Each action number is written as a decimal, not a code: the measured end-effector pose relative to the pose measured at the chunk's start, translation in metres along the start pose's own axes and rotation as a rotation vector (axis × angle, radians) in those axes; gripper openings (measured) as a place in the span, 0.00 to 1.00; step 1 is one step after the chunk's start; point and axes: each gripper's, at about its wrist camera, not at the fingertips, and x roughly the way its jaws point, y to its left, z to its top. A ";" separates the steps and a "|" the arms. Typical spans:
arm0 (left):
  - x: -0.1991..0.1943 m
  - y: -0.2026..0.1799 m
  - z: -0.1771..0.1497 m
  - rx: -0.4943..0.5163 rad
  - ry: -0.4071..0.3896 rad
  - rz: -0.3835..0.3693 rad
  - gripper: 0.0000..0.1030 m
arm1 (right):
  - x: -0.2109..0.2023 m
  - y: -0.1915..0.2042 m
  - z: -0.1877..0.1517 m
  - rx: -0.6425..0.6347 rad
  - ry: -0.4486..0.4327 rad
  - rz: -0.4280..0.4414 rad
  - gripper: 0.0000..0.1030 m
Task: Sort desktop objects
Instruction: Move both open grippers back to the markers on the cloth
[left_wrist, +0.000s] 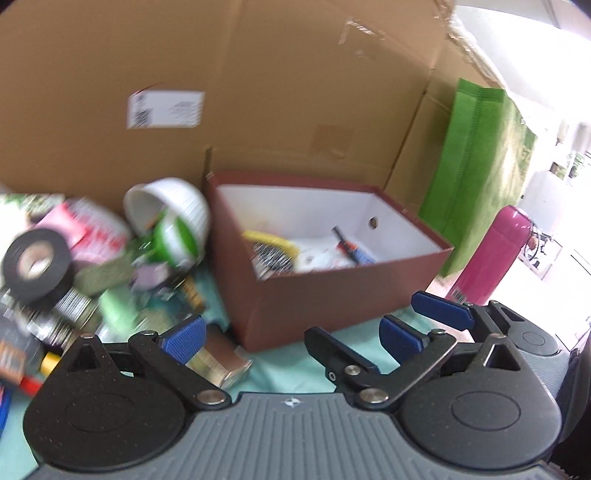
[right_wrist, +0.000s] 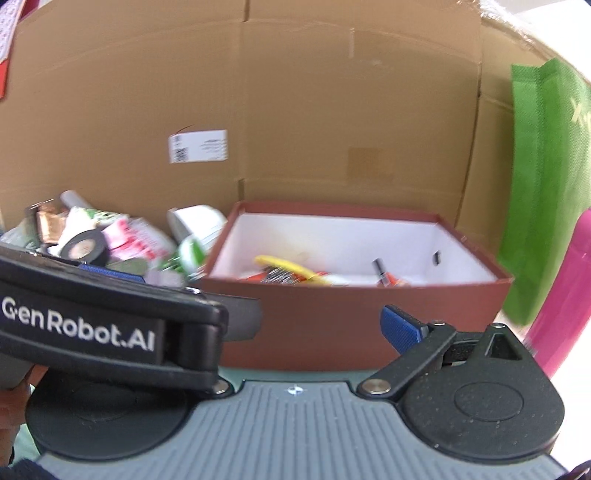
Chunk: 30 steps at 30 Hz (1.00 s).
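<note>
Both my grippers, left (left_wrist: 291, 338) and right (right_wrist: 295, 325), have jaws apart, nothing between them. Box (left_wrist: 332, 295) dead ahead; clutter pile (left_wrist: 92, 266) left of box, nearer my left gripper.

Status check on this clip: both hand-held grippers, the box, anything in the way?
Left hand-held gripper open, empty. Right hand-held gripper open, empty. Brown box already holds a few items. Clutter pile waits left of it; nothing in the way.
</note>
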 end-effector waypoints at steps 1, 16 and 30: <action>-0.003 0.004 -0.004 -0.007 0.006 0.011 1.00 | -0.001 0.005 -0.004 0.001 0.006 0.011 0.95; -0.031 0.071 -0.055 -0.073 0.067 0.178 0.99 | 0.012 0.071 -0.049 -0.056 0.142 0.133 0.95; -0.012 0.094 -0.052 -0.112 0.113 0.220 0.98 | 0.042 0.075 -0.048 -0.069 0.186 0.106 0.94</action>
